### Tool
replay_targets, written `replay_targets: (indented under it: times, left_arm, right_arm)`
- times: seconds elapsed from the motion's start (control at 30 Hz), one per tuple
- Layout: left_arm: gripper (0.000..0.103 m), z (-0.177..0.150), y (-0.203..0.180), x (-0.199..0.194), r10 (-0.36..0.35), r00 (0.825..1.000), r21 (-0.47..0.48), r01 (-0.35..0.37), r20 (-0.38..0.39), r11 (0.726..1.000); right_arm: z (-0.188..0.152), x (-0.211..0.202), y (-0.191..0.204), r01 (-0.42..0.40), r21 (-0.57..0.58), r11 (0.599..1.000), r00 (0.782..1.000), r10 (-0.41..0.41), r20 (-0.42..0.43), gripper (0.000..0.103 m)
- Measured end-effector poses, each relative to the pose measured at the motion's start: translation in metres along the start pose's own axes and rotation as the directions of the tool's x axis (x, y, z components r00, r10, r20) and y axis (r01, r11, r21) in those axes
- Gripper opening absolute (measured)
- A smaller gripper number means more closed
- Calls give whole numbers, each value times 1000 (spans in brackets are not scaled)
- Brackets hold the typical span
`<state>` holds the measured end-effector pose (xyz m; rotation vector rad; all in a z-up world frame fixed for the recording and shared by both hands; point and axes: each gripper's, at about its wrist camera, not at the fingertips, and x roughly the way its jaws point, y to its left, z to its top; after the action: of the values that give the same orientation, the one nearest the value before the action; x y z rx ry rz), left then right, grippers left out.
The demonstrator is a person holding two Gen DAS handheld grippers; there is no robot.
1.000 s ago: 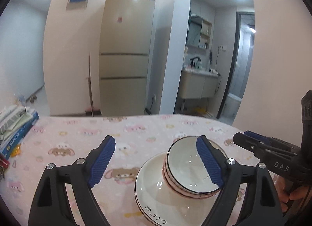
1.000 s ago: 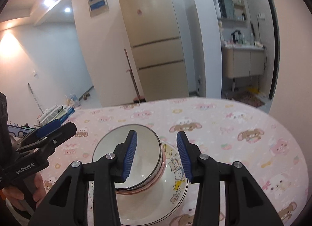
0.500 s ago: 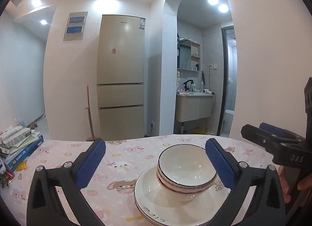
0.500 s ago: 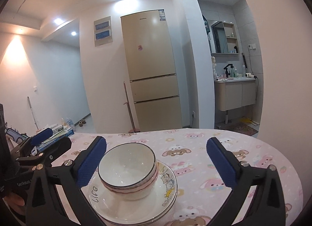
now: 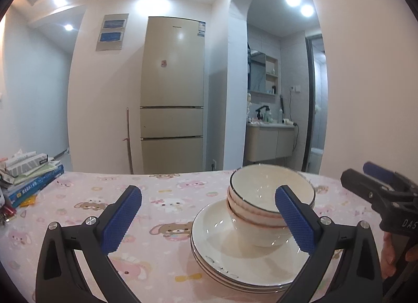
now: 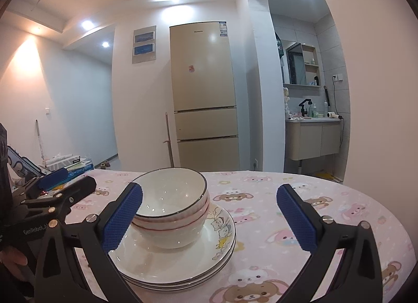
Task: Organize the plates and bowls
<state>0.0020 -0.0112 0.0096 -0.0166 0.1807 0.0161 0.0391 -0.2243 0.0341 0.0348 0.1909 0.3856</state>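
From the left wrist view, the left gripper [image 5: 208, 218] stands wide apart with nothing between its two blue pads [image 5: 121, 220]. The stack of plates [image 5: 235, 258] lies on the pink cartoon tablecloth [image 5: 162, 198], and on it sit the nested bowls [image 5: 263, 198]: two rims show clearly, with what may be a third below. The plate edges number about three. One pad overlaps the bowls' near side in the picture, but contact cannot be told. Left of the plates, at the table's far edge, lies one pile of books [image 5: 31, 175]; behind the plates stands one fridge [image 5: 172, 107]. The right gripper [image 5: 378, 188] appears right of the plates. From the right wrist view, the right gripper [image 6: 209, 218] is likewise spread wide and empty, the plates [image 6: 183, 258] and bowls [image 6: 172, 198] sitting toward its left pad [image 6: 122, 219]. Three plate rims and about three bowls can be counted. The left gripper [image 6: 60, 185] shows left of the plates.
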Motion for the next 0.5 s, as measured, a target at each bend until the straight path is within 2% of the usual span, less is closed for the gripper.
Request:
replay_targets:
  times: [0.17,0.27,0.4,0.5]
  left_arm:
    - [103,-3,10,-2,2,999,-38,-3,-36,999]
    - [103,-3,16,-9,-5,999,-70,2,-38,998]
    - [103,-10,12,-12,-1,999,-37,0,-36,999]
    - [103,-12,9,-9,-2,999,-8,2,-49,1000]
  right_arm:
    - [-5,3,-3,-10,34,999,999,12,-46,102]
    - [-4,-5,-3,-8,21,1000,999,8,-32,102]
    - [-10,-13,1,14,-23,1000,1000,-14,-11,102]
    - [-12,-11,4,10,-27,1000,999,-11,-34,102]
